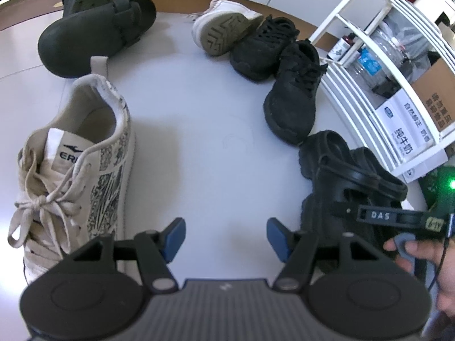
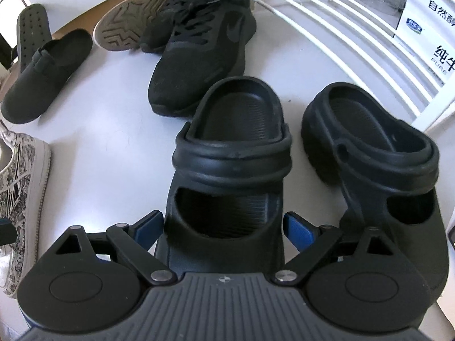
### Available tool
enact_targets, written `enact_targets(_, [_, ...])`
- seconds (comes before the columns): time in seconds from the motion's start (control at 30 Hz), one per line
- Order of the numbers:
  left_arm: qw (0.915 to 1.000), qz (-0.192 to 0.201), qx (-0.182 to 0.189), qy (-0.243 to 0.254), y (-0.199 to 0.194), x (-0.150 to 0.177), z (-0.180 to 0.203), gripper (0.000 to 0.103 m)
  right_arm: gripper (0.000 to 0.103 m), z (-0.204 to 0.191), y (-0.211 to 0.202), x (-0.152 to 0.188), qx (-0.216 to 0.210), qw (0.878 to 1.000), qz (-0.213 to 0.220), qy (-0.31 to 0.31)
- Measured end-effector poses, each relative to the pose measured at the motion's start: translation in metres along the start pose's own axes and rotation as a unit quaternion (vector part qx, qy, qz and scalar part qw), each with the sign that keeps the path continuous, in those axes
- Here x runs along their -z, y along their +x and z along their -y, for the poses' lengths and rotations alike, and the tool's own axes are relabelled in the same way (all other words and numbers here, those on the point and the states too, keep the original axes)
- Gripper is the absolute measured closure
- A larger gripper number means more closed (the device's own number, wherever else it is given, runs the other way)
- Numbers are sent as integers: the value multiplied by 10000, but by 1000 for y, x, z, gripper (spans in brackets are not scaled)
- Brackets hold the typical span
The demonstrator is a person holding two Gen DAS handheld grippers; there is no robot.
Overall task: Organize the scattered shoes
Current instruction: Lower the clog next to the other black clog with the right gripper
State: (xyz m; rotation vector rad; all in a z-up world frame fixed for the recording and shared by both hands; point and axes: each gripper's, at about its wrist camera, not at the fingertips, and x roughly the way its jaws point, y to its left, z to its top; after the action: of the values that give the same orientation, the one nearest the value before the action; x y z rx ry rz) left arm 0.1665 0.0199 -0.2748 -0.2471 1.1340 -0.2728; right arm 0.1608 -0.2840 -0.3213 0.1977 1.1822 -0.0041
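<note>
In the right wrist view my right gripper [image 2: 223,227] straddles the middle of a black clog [image 2: 230,153], with both blue pads against its sides. A second black clog [image 2: 375,153] stands just to its right, beside the white rack [image 2: 341,28]. My left gripper [image 1: 227,238] hovers open over bare floor with nothing between its fingers. A beige laced sneaker [image 1: 74,170] lies close on its left, and the black clogs [image 1: 341,170] are on its right.
Two black sneakers [image 1: 293,93] lie near the rack [image 1: 355,65], with a white sneaker [image 1: 224,31] on its side behind them. A dark slipper [image 1: 93,34] rests at the far left. The rack holds bottles and cartons. A person's hand [image 1: 412,255] shows at the right edge.
</note>
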Motion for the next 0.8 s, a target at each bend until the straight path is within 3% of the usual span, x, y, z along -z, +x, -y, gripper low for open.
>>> enact_targets(0.43, [10000, -20, 14, 12, 1, 0, 0, 37, 12, 17, -10, 12, -81, 9992, -46, -385])
enact_targets(0.67, [10000, -44, 37, 41, 3, -2, 4, 37, 12, 24, -13, 11, 56, 9948, -40, -1014])
enact_targets(0.8, [10000, -52, 31, 40, 3, -2, 3, 37, 12, 27, -14, 8, -5, 9918, -271, -1247])
